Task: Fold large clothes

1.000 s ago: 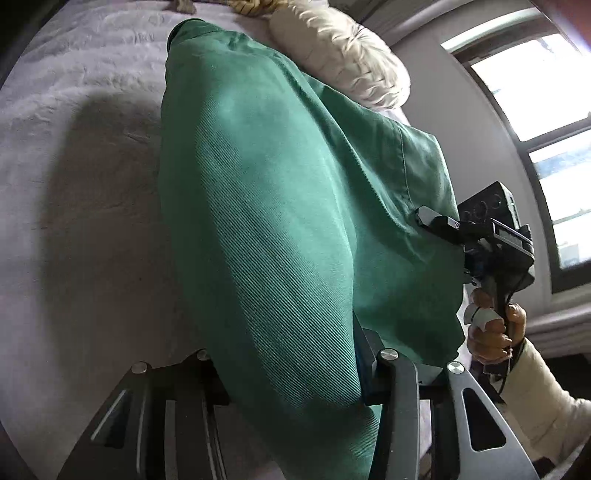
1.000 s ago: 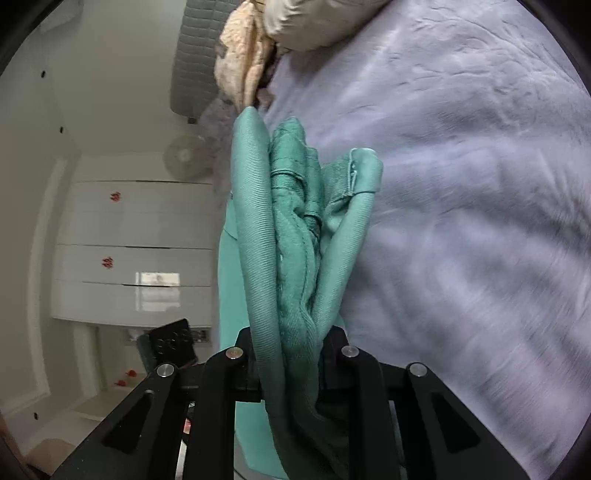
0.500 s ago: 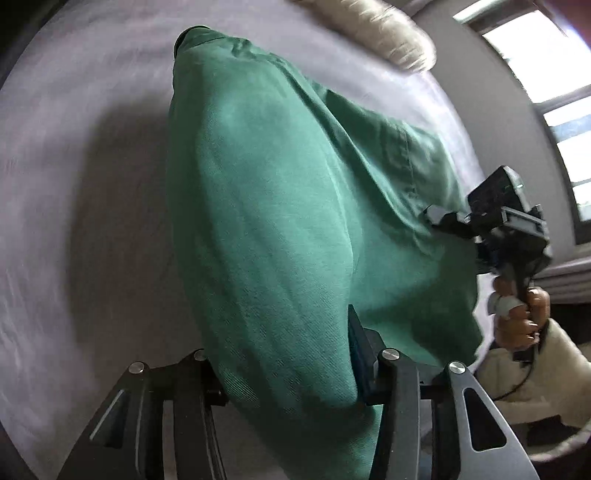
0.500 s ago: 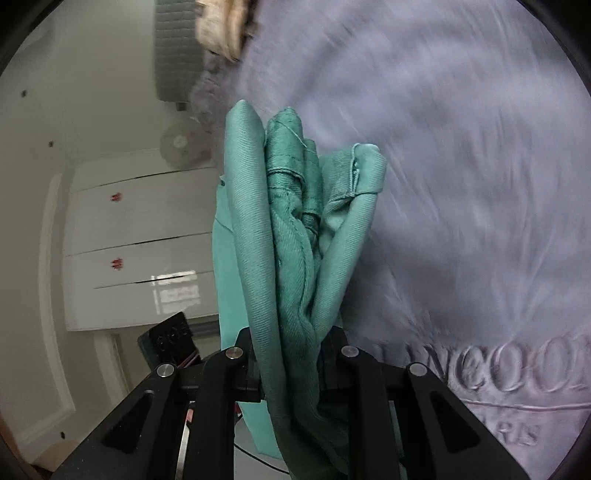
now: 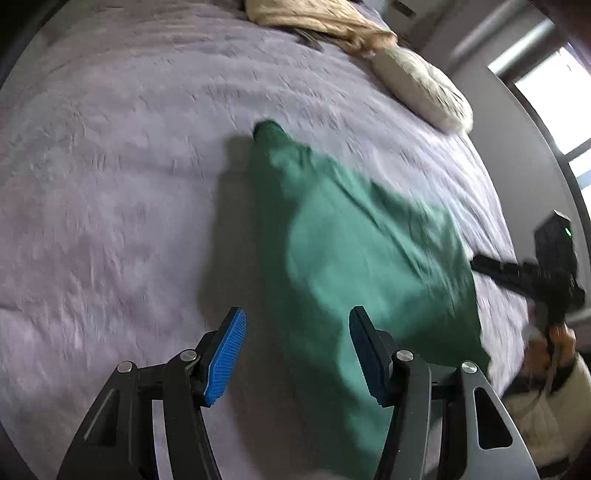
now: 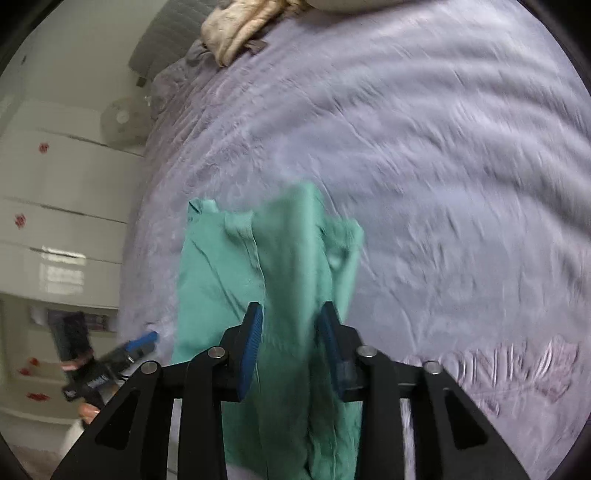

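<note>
- Left wrist view: left tool [image 5: 297, 360] spread wide, blue pads bare, nothing pinched; jaws just been opening, with only a strip of cloth lying on the bed below the gap, pressed by neither pad.
- Green garment [image 5: 354, 251] down on the lilac bedspread [image 5: 110, 184], narrow end pointing up the bed, broad end nearest the tools. Judged as let go on this side so the cloth can settle flat for folding.
- Right tool [image 5: 480, 265] seen at the garment's right edge, tip at or just beside the cloth; grip not readable from here because of blur. Hand [image 5: 554, 338] and pale sleeve [image 5: 546, 402] below it.
- Cream pillow [image 5: 424, 88] and tan cloth [image 5: 325, 22] at the head of the bed, well apart from the garment.
- Right wrist view: right tool [image 6: 291, 350] with jaws narrowly parted, just been opening, a bunched ridge of garment [image 6: 295, 251] between them. Pads close against the folds; frame blurred, so firm pinch or loosened hold not to be told for certain. Cloth trailing out ahead onto the bedspread [image 6: 443, 147], most of it already resting there.
- Left tool [image 6: 138, 343] visible low left, clear of the garment's edge.
- Raised lettering [image 6: 517, 369] in the bedspread near the right tool; white cupboards [image 6: 55, 221] and a fan [image 6: 122, 118] beyond the bed.
- Judgement: laying-out step nearly done; first fold not yet made.
</note>
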Demonstrator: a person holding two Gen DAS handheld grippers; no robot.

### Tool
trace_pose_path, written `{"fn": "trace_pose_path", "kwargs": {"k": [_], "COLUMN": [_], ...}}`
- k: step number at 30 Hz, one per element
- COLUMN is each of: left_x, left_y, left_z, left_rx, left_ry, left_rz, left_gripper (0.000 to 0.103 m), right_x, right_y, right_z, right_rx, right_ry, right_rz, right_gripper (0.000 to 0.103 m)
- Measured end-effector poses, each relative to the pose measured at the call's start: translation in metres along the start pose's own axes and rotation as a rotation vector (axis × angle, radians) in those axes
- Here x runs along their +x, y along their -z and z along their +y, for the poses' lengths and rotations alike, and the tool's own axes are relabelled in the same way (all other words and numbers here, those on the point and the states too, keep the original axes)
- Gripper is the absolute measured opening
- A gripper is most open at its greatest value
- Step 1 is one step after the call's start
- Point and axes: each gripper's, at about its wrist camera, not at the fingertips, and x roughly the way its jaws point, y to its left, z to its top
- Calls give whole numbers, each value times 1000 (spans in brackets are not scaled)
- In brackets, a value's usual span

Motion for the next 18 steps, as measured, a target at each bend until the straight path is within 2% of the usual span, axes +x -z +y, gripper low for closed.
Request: {"fn": "trace_pose_path", "kwargs": {"k": [1, 3, 4, 5, 7, 9, 12, 13, 14, 18], "left_x": [9, 36, 54, 66, 76, 70, 47, 37, 26, -7], "left_y": [-8, -14, -13, -6, -2, -2, 3, 6, 10, 34], "left_z": [-2, -10, -12, -14, -13, -5, 0, -1, -4, -19], "left_rx": [-7, 15, 43, 66, 86, 64, 49, 60, 72, 112], "left_ry": [-10, -77, -130, -156, -179, -171, -195, -209, -217, -169], "left_rz": [-7, -5, 10, 12, -4, 4, 11, 7, 5, 12], "left_gripper": [59, 59, 63, 67, 78, 81, 80, 80, 80, 80], "right_x": [5, 21, 32, 41, 54, 55, 33, 26, 16, -25], "right_y": [-2, -6, -12, -13, -11, -11, -8, -4, 0, 31], "right_z": [3, 5, 2, -3, -19, -28, -34, -34, -34, -22], "right_rx": [-14, -45, -59, -63, -46, -16, 28, 31, 33, 27], "right_ry": [19, 98, 146, 189, 220, 186, 173, 170, 162, 91], "right_rz": [-1, 3, 9, 21, 56, 59, 60, 67, 80, 95], "right_gripper": [10, 6, 3, 2, 0, 0, 0, 6, 7, 8]}}
